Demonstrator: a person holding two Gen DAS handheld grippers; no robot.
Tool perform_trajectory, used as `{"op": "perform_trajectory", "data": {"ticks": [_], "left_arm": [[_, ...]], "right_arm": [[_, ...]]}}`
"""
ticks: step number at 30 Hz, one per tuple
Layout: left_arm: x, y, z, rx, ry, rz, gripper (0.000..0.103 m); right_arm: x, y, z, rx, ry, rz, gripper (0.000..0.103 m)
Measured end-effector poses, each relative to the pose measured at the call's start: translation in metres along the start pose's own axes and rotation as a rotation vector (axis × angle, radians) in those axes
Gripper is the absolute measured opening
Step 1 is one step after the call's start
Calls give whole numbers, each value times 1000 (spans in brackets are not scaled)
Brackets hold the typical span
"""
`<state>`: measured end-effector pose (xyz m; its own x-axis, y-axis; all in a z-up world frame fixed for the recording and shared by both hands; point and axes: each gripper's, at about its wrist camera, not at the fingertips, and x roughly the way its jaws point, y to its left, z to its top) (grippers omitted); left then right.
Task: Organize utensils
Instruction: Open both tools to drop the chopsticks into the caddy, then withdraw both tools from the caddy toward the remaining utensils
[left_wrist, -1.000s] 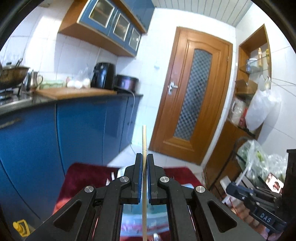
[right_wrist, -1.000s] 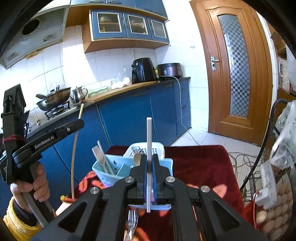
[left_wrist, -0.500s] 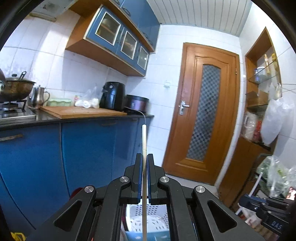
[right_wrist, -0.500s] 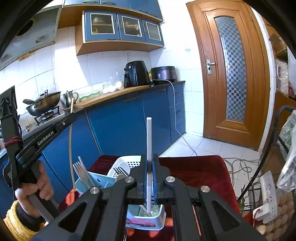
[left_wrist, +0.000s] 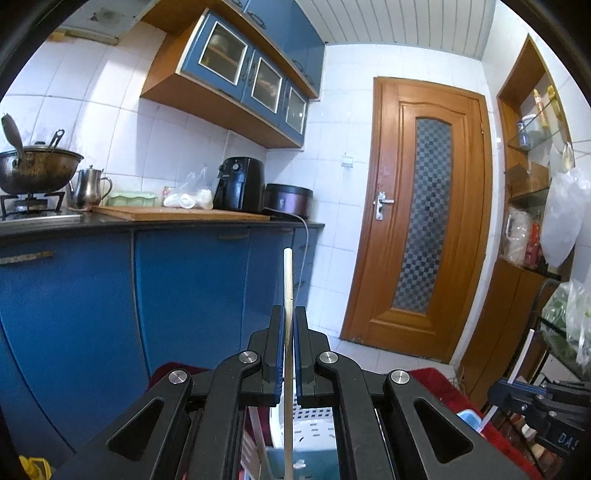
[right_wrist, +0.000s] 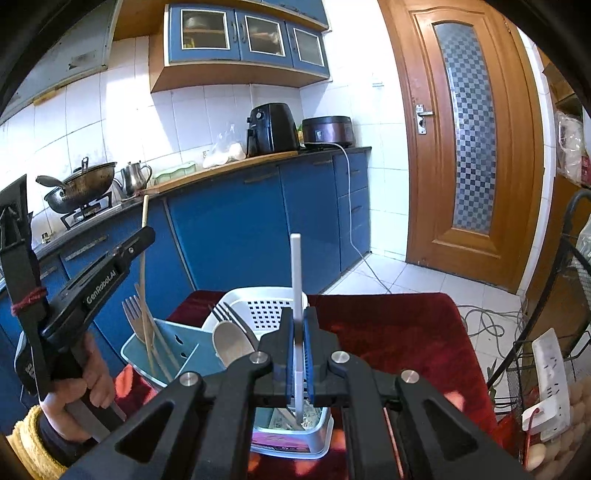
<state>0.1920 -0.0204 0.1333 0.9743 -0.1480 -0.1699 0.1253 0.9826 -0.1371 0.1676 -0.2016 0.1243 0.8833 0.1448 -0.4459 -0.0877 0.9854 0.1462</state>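
Note:
My left gripper (left_wrist: 289, 314) is shut on a thin wooden chopstick (left_wrist: 288, 280) that stands upright. In the right wrist view this gripper (right_wrist: 144, 236) hangs over the left end of a light blue utensil holder (right_wrist: 173, 354), and the chopstick (right_wrist: 144, 214) reaches down among a wooden fork (right_wrist: 131, 314) and other chopsticks. My right gripper (right_wrist: 298, 317) is shut on a white stick (right_wrist: 296, 266), upright above the holder's near compartment. A pale spoon (right_wrist: 231, 343) and a dark fork (right_wrist: 225, 314) stand in the holder. A white perforated basket (right_wrist: 266, 310) sits behind it.
The holder rests on a table under a red cloth (right_wrist: 388, 332). A power strip (right_wrist: 546, 373), eggs (right_wrist: 535, 454) and a wire rack crowd the right edge. Blue cabinets (right_wrist: 229, 236) with a wok, kettle and air fryer run along the left; a wooden door (right_wrist: 469, 140) is behind.
Both grippers have sunk toward the holder, each with its stick still in it. The left gripper has tipped up to point more level, and its chopstick's lower end now sits among the utensils.

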Motion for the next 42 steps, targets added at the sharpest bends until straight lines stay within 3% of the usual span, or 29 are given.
{"op": "perform_trajectory", "data": {"ticks": [12, 16, 22, 31, 35, 42], "left_arm": [[1, 7, -24, -10, 71, -20, 4], [-4, 3, -26, 19, 73, -21, 5], [-12, -4, -28, 50, 102, -41, 8], [-27, -8, -32, 66, 166, -42, 23], [-37, -9, -32, 78, 180, -37, 45], [-52, -8, -33, 89, 217, -23, 49]], "right_arm": [[11, -1, -16, 43, 37, 28, 8], [11, -3, -20, 62, 41, 51, 26], [1, 2, -23, 66, 12, 68, 38], [-19, 10, -30, 67, 3, 58, 47], [-27, 14, -34, 62, 4, 53, 48], [-43, 18, -43, 73, -1, 55, 54]]}}
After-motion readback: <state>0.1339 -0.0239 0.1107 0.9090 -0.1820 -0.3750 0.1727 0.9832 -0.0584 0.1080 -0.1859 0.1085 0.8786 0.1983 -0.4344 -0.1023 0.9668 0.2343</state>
